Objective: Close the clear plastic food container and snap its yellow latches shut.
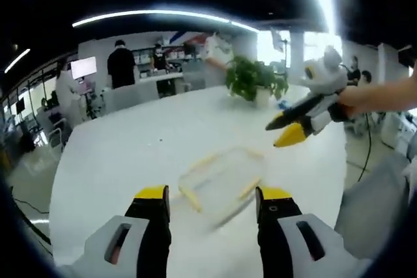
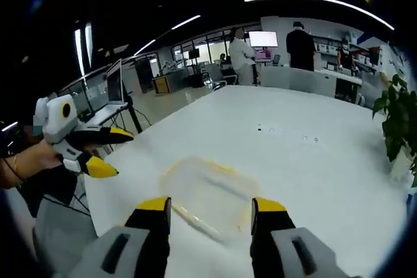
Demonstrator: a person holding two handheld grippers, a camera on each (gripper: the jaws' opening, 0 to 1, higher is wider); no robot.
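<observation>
Container (image 1: 220, 180) position decides the coming move: the clear plastic box lies flat on the white surface (image 1: 130, 154) just ahead of both claws, and in each view it sits between and slightly beyond that view's own jaw tips, so neither claw is touching it. In the left gripper view its long axis runs on a slant, from near the left jaw up toward the right; in the right gripper view the container (image 2: 208, 193) slants the other way, from upper left down toward the right jaw. The left claw (image 1: 213, 196) is spread wide and holds nothing; the right claw (image 2: 212, 206) is likewise wide open and empty. Each claw also appears in the other's view, raised above the surface with its yellow-tipped jaws parted: the right claw at the right of the left gripper view, held by a hand (image 1: 365, 99), and the left claw (image 2: 104, 154) at the left of the right gripper view. Both look about equally near the box, approaching from opposite sides. The container is blurred and very transparent, with pale yellow strips along its edges that are likely the latches; whether the lid is seated or any latch is already snapped I cannot tell. Farther back on the surface stands a potted plant (image 1: 254, 79), well apart from the box.
</observation>
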